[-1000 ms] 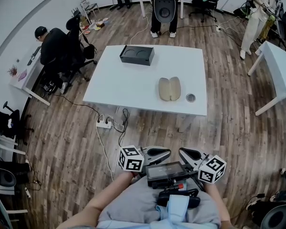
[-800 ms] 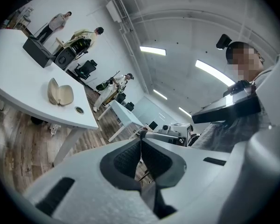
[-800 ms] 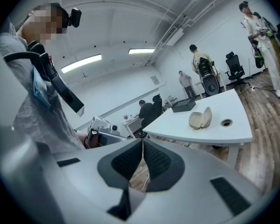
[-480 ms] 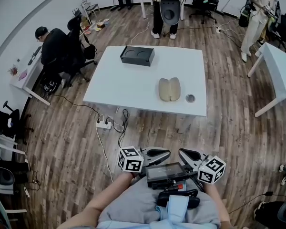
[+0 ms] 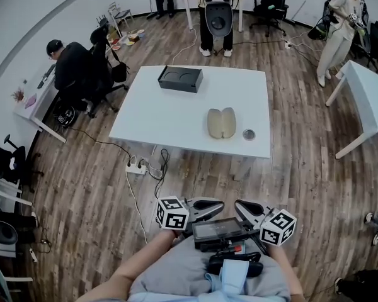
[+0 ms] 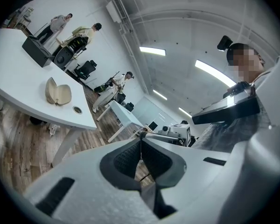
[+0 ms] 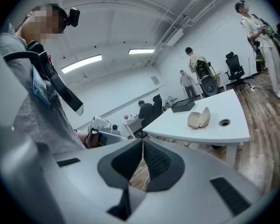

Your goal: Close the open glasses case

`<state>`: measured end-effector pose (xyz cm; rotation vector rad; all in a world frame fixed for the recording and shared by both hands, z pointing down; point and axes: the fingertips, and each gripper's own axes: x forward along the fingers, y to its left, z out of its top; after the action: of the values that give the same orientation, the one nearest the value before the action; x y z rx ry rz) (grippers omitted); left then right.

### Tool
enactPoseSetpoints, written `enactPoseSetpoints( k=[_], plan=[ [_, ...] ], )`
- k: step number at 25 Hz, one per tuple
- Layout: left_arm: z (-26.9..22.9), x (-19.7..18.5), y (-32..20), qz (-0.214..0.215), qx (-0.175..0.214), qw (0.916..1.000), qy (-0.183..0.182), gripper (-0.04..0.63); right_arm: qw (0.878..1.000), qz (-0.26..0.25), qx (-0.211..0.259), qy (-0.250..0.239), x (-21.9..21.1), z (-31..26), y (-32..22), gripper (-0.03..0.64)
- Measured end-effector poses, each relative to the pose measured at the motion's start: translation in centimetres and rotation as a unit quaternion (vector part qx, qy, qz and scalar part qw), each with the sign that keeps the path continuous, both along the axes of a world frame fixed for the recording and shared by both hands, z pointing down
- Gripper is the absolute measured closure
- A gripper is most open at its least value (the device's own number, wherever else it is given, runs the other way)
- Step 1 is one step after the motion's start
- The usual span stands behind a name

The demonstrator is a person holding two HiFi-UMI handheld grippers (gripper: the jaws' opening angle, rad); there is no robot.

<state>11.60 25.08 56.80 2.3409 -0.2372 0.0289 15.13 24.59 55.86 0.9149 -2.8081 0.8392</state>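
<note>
The left gripper (image 5: pixel 215 203) is sitting clenched, its pads (image 6: pixel 130 158) pressing together with nothing between them. The right gripper (image 5: pixel 242 206) is likewise clenched and empty, its pads (image 7: pixel 155 158) meeting at the tips. The person is holding both close against the body, low over the wooden floor (image 5: pixel 101 187), their tips pointing toward each other across a small screen (image 5: pixel 217 228).

The open glasses case (image 5: pixel 222 123) is lying well apart from both grippers, ahead of them on the white table (image 5: pixel 170 112). It is resting near the tabletop's near edge, toward the right near corner, with its two halves spread. A small round ring (image 5: pixel 249 134) is sitting just beside it on the right, and a black box (image 5: pixel 181 79) is standing by the far edge.
</note>
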Motion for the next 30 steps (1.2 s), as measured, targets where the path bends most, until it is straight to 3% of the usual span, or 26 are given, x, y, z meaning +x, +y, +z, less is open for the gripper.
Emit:
enactPoseSetpoints(
  k=[14,30],
  plan=[
    [0.7,1.0,-2.8,0.016,-0.006,0.9999,0.0,0.575,1.0,0.008,-0.018,-0.006,0.7,1.1,-2.9,0.586],
    [0.1,-2.7,-15.4,0.059,-0.006,0.9979,0.028,0.575,0.999,0.043,-0.027,0.013,-2.7,1.8,-14.7,0.586]
  ],
)
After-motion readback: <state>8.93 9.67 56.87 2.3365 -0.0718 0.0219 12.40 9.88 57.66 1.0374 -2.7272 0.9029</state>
